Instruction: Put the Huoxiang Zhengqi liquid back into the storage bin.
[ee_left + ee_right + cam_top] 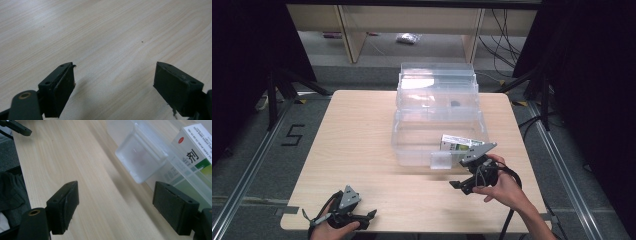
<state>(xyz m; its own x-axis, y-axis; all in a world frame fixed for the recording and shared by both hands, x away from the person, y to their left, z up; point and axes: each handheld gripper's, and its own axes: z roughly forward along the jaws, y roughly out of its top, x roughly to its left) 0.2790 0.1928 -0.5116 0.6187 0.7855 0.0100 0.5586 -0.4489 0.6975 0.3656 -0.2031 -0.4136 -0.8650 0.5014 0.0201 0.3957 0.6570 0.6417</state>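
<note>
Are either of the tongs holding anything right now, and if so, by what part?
No, nothing is held. The left tongs are open over bare table. The right tongs are open too, beside the clear box's latch, not touching it.

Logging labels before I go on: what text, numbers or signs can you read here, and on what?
"5": dark mark on the floor left of the table.
"剂": large character on the white carton inside the clear box.
Carton's small top lines and red round logo: too blurred to read.

Wooden table (clear plastic box atop)
</note>
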